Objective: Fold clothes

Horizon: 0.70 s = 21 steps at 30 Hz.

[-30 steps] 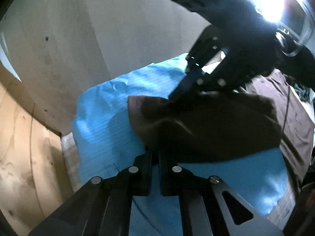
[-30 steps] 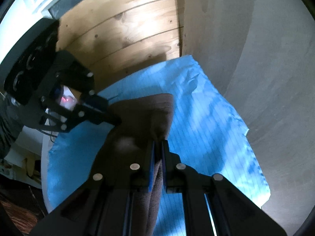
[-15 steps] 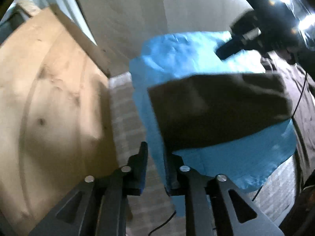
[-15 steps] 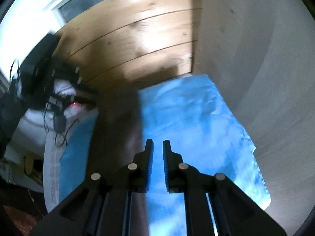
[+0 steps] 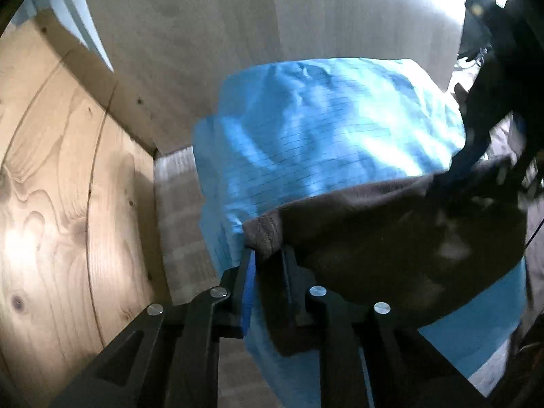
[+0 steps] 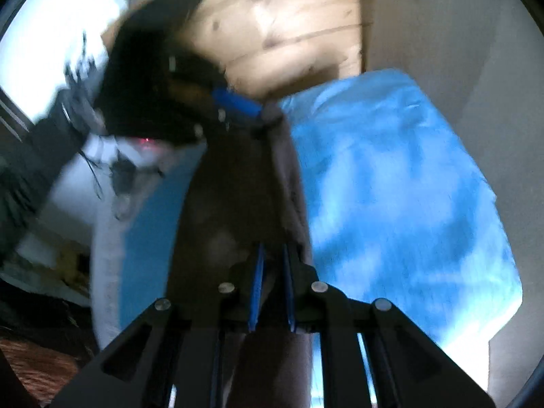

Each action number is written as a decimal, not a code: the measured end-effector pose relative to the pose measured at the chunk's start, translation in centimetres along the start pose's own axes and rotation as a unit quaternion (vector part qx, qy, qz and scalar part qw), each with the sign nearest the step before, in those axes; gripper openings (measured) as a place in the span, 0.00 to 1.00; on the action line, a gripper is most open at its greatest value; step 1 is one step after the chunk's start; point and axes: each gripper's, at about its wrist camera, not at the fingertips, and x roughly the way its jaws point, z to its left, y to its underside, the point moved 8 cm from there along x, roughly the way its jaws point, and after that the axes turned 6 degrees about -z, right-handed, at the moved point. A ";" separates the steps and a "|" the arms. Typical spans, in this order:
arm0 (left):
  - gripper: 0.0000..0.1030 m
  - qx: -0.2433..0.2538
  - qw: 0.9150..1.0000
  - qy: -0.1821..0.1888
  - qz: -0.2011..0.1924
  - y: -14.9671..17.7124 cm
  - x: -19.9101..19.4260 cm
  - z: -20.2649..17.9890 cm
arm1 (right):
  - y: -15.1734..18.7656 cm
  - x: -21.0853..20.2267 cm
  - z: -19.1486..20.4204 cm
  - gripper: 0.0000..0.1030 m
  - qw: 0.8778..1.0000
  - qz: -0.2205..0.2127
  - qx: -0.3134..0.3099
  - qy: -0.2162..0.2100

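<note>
A brown garment (image 5: 391, 238), folded into a band, stretches between my two grippers over a blue sheet (image 5: 323, 129). In the left wrist view my left gripper (image 5: 268, 261) is shut on the garment's hemmed left corner, and the cloth fills the gap between the fingers. The right gripper (image 5: 472, 166) shows dark and blurred at the garment's far right end. In the right wrist view my right gripper (image 6: 273, 272) is shut on the near end of the garment (image 6: 238, 204). The left gripper (image 6: 238, 105) holds the far end.
The blue sheet (image 6: 391, 187) covers a surface set in a corner between a pale wall (image 5: 306, 17) and a wooden panel (image 5: 68, 187). Another brown cloth and cables lie at the right edge (image 5: 530, 204). White items and clutter sit to the left (image 6: 112, 156).
Half a second ago both grippers stood open beside the flat garment. Now each has closed on an end of it, and the cloth sags between them. Both views are blurred by motion.
</note>
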 end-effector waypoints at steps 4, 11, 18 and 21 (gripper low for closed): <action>0.07 -0.008 1.000 -0.008 -0.008 0.2 -0.8 0.4 | 0.7 -4.1 -2.5 0.13 0.999 -0.034 0.021 0.029; 0.02 -0.004 1.000 -0.009 -0.027 -0.2 -2.6 0.2 | 8.5 -9.7 -5.2 0.45 0.997 -0.039 0.056 0.040; 0.06 -0.020 0.999 -0.012 -0.029 -0.7 -3.8 0.7 | 9.8 -8.1 -3.6 0.45 0.998 -0.041 0.045 0.015; 0.24 -0.009 1.000 -0.018 -0.019 -0.9 -3.9 0.7 | 8.5 -6.3 -2.3 0.45 0.999 -0.039 0.014 0.013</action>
